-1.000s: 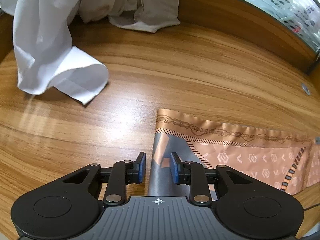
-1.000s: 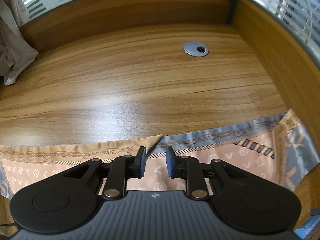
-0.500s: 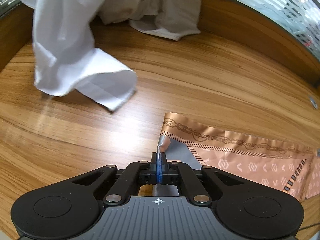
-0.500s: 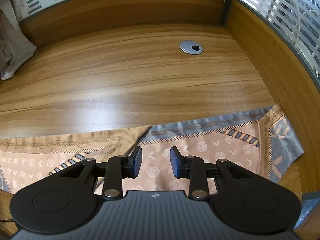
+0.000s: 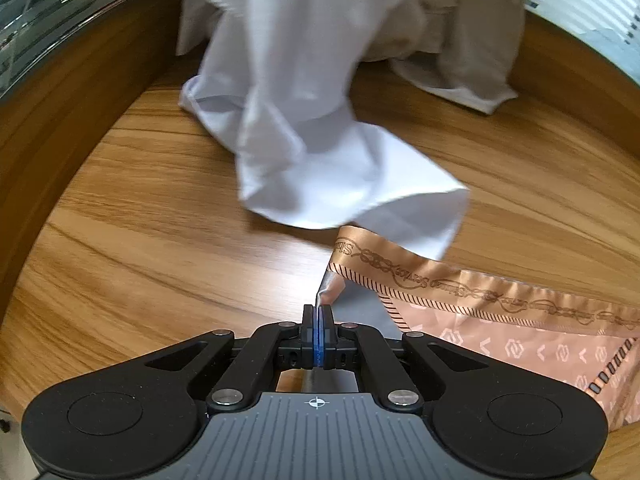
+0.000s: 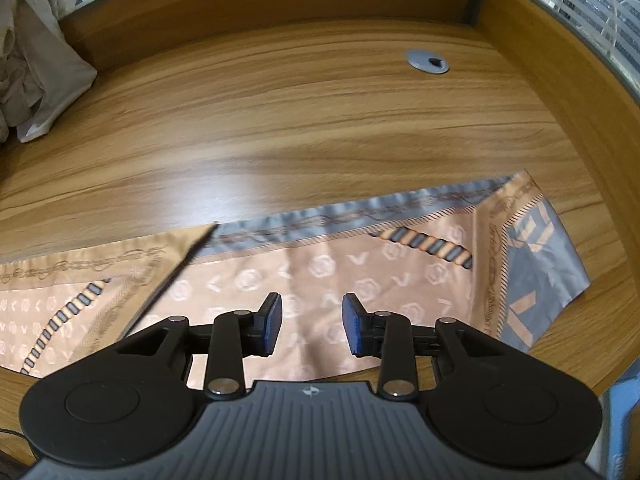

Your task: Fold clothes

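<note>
Two tongs are working your scarf lying on the counter: left tongs are clamping its grey corner just beside the white garment; right tongs are hovering over it, spread apart.

Left gripper: matte black linkage arms, blue pads, silver rivets | round black discs either side of ribbed grey housing, white crosshair mark at its front edge | Right gripper: same black arms, blue-faced pads, silver rivets, ribbed grey body with crosshair
</note>
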A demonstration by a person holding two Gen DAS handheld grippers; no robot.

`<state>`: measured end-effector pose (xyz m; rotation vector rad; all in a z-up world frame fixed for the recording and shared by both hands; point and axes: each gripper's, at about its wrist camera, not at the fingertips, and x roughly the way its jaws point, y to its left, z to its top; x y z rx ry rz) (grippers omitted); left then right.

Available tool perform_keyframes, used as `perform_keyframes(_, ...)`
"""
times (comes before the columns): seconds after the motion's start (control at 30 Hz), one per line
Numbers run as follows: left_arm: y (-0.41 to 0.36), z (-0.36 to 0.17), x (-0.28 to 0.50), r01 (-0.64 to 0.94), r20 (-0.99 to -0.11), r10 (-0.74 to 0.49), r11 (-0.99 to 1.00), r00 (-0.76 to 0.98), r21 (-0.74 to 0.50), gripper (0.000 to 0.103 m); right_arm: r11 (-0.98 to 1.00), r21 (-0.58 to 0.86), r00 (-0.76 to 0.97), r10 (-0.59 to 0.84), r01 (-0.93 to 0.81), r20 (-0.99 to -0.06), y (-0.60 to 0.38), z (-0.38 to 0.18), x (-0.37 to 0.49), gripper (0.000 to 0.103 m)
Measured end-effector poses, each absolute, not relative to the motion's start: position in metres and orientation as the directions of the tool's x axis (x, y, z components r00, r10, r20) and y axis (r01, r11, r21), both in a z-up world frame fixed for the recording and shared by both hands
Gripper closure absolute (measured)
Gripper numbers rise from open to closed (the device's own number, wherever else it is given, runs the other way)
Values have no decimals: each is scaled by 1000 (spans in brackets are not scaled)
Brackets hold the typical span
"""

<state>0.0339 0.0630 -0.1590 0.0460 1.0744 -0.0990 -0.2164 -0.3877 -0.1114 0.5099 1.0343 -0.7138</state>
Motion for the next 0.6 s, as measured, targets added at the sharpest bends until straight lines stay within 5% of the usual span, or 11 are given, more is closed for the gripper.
perform_keyframes(0.07, 71, -159, 38, 92, -883, -50, 996, 466, -8, 98, 666, 57, 325, -286, 744, -902, -383, -113, -214, 65)
perform_keyframes(0.2, 73, -150, 42, 100, -869, -76, 995, 489, -31, 59, 654, 57, 322, -292, 754, -901, -377, -113, -216, 65)
perform_keyframes(0.6, 18, -147, 27, 162, -869, -197, 977, 454, -136, 55, 639, -48, 227, -342, 768, -912, -415, -110, -268, 65)
